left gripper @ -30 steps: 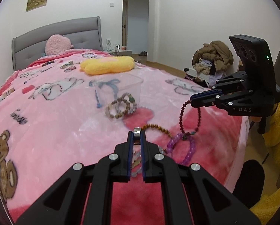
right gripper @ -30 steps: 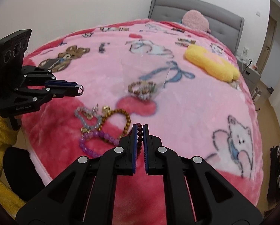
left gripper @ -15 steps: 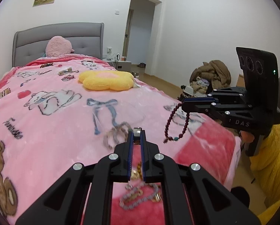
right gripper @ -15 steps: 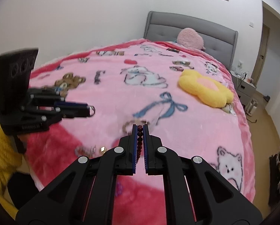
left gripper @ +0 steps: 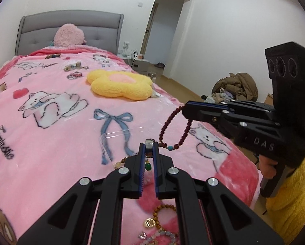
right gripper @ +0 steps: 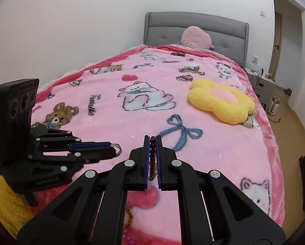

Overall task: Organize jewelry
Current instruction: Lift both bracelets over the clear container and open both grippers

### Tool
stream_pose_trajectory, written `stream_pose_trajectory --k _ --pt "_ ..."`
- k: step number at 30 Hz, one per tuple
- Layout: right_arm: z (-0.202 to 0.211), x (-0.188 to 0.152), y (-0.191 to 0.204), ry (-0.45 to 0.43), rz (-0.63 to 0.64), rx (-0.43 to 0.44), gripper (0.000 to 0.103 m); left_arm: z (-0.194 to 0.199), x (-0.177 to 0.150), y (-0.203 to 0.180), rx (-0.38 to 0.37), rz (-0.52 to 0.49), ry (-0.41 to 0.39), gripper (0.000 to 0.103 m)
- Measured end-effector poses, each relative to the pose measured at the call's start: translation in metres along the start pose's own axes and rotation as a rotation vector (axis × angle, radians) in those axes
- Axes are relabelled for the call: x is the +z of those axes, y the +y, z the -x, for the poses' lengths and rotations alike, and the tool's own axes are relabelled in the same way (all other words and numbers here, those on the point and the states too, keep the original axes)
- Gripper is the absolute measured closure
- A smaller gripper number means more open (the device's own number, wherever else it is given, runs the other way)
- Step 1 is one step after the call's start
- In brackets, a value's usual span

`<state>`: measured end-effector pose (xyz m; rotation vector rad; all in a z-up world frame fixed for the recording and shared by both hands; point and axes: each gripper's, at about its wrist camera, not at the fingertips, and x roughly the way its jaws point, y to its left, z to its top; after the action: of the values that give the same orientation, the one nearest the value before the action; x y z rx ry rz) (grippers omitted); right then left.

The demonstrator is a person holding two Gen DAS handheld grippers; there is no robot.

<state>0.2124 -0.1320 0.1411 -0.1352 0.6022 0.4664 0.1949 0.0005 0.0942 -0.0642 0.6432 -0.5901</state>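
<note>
In the left wrist view, the left gripper (left gripper: 149,145) is clenched on a silver ring (left gripper: 149,142), pinched at its fingertips above the pink blanket (left gripper: 56,134). To the right, the right gripper (left gripper: 185,110) is clamped on a dark red bead bracelet (left gripper: 173,131), which hangs in a loop from its tips, just right of the ring. A clear plastic box (left gripper: 119,136) lies on the blanket just beyond the left gripper, with beaded bracelets partly hidden behind the fingers. More jewelry (left gripper: 158,224) lies in a loose pile at the near edge, between the gripper arms. A yellow flower cushion (left gripper: 119,84) sits farther off, and a pink plush (left gripper: 69,35) leans at the grey headboard (left gripper: 38,28).

In the right wrist view, the right gripper (right gripper: 152,140) is closed on the dark red bead bracelet (right gripper: 152,153), its beads running down between the pads. The left gripper (right gripper: 114,149) is at the left, holding the silver ring (right gripper: 117,148) at its tip. The yellow flower cushion (right gripper: 221,102) lies far right.
</note>
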Motion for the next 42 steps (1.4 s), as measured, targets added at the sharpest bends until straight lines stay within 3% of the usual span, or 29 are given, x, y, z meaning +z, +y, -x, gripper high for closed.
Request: stream_pose_trajectory --k 13,25,30,42 --pt "-0.050 -0.037 0.006 0.113 0.041 0.006 0.097 -0.034 -0.013 0.023 0.034 0.060 0.108 0.096" --pt "-0.052 -0.053 0.011 0.108 0.086 0.014 0.097 -0.038 -0.016 0.028 0.039 0.065 0.116 0.095" --pt "-0.045 -0.055 0.011 0.090 0.095 0.024 0.096 -0.035 -0.019 0.030 0.006 0.094 0.108 0.077" --pt "-0.009 -0.065 0.006 0.043 0.093 0.074 0.088 -0.012 -0.028 0.021 -0.061 0.063 0.068 0.072"
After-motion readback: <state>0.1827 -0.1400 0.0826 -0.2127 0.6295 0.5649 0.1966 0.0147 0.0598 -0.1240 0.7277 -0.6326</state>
